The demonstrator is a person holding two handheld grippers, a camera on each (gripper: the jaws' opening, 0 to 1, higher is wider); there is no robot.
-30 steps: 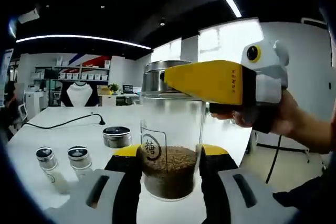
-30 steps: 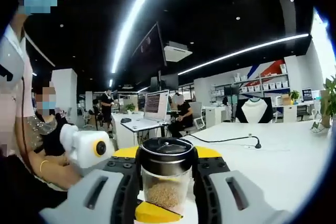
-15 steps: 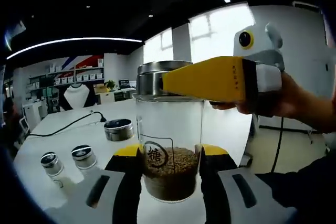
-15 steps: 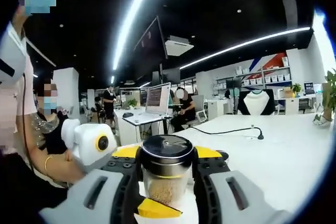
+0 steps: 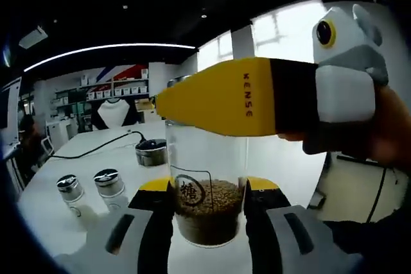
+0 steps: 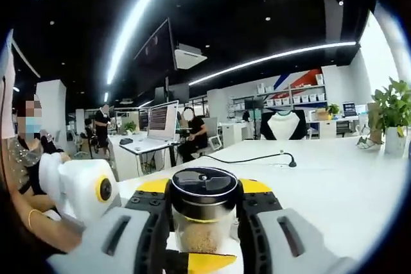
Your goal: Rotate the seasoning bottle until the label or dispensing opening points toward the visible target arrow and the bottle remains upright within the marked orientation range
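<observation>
In the lower middle of the left gripper view, the left hand-held gripper [image 5: 207, 206] is closing its two jaws against the sides of the clear glass seasoning bottle with brown granules [image 5: 207, 190], low on its body. The right hand-held gripper [image 6: 204, 206] is holding the same bottle higher up; in the lower middle of the right gripper view its jaws are pressing on both sides just under the round metal lid [image 6: 204, 184]. The bottle is standing upright between both grippers, above the white worktop [image 5: 64, 222]. I judge that the main risk is now the double grip: if one gripper is turning while the other is clamping firmly, the glass can slip or tilt, and granules can spill if the lid is loose. No target arrow is visible to me, so overshooting the direction is also possible. On the glass a round label [image 5: 189, 192] is showing the Chinese character 糖, and the yellow finger of the right gripper, crossing the upper part of the left gripper view, is carrying the word "KENSE". At the lower left, two small glass shakers with metal caps [image 5: 90, 190] are standing apart.
</observation>
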